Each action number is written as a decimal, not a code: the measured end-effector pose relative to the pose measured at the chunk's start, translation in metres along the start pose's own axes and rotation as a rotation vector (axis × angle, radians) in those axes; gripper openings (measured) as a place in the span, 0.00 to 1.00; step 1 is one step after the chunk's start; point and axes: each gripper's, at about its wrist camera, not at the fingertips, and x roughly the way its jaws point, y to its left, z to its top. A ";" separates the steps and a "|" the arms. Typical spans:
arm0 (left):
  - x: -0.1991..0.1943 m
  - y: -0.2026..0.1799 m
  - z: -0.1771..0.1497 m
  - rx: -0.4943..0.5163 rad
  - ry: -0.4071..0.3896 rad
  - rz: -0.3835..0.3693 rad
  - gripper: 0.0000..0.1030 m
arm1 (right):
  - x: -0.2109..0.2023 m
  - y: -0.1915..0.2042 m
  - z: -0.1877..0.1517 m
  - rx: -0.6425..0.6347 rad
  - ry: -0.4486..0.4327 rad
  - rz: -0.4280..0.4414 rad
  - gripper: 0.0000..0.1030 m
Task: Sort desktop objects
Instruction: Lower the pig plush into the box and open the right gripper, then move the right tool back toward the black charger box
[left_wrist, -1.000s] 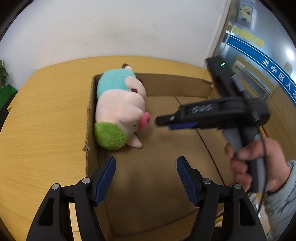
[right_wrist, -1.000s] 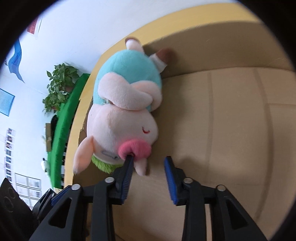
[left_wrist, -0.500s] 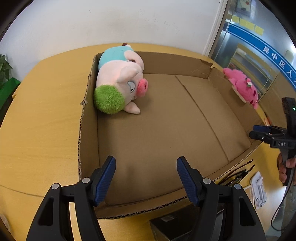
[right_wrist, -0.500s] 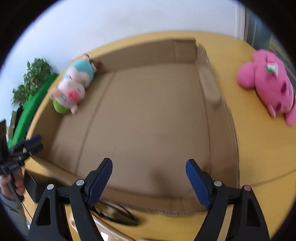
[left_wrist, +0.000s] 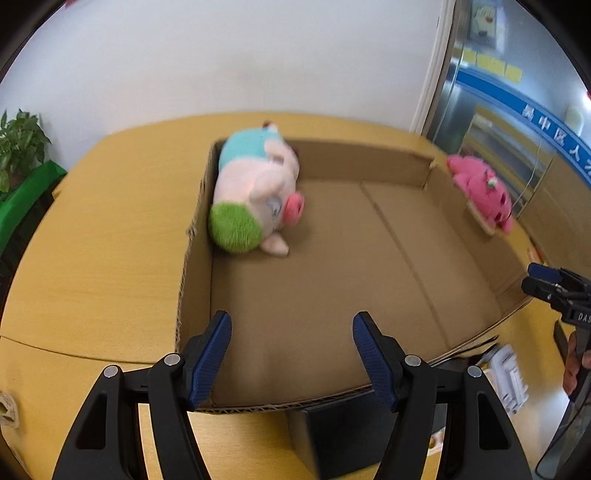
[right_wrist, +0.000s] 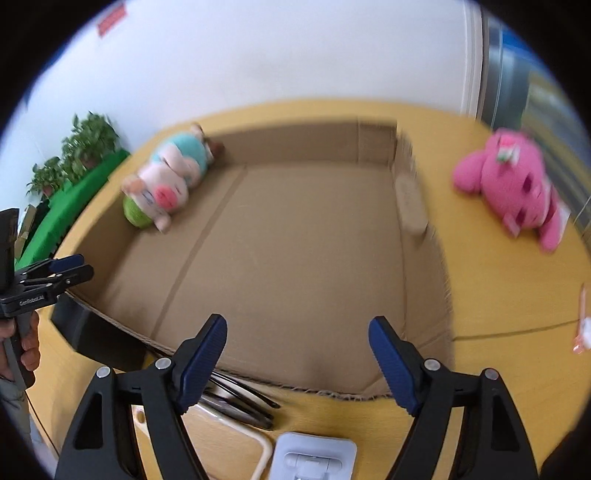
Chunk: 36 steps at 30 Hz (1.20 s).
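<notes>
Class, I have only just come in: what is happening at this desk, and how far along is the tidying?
A person holds a claw in each hand and is sorting toys into a cardboard box on the wooden desk. The pig plush already lies in a far corner of the box. The pink plush lies outside it on the desk. Both the left claw and the right claw are open and empty, over the box's near edge.

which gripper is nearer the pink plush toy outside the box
Right. The pink plush toy lies on the table beside the cardboard box's right wall, the side where the right gripper hovers; the left gripper is at the box's opposite near corner.
</notes>
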 end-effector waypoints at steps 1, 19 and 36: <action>-0.015 -0.006 0.002 -0.001 -0.046 0.009 0.71 | -0.008 0.004 0.002 -0.010 -0.030 -0.005 0.78; -0.110 -0.081 -0.019 0.083 -0.339 0.057 1.00 | -0.046 0.076 -0.005 -0.113 -0.210 -0.041 0.79; -0.097 -0.074 -0.031 0.067 -0.264 -0.031 1.00 | -0.035 0.084 -0.018 -0.078 -0.140 -0.014 0.79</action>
